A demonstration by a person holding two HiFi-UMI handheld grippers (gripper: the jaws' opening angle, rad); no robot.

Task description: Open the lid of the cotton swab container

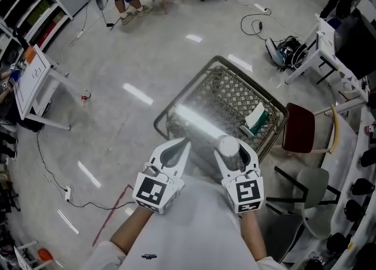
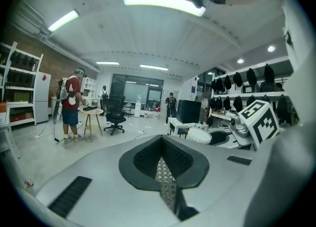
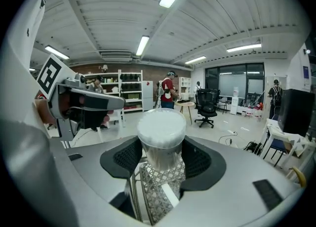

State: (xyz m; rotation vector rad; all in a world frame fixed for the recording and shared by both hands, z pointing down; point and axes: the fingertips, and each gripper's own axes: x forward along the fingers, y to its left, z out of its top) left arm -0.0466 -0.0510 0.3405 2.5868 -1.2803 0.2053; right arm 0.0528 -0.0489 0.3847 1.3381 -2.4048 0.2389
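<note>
Upright in my right gripper (image 3: 160,158), clamped between its pads, sits the cotton swab container (image 3: 161,130), above a wire cart (image 1: 235,95) holding a green-and-white packet (image 1: 257,119). My left gripper (image 2: 164,164) is closed, empty.

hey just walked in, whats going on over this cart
A person leans over a wire shopping cart with a gripper in each hand. The right hand-held gripper is shut on the cotton swab container, holding it upright above the cart. The left hand-held gripper is shut and empty beside it, not touching the container. Whether the lid is on can't be told.
</note>
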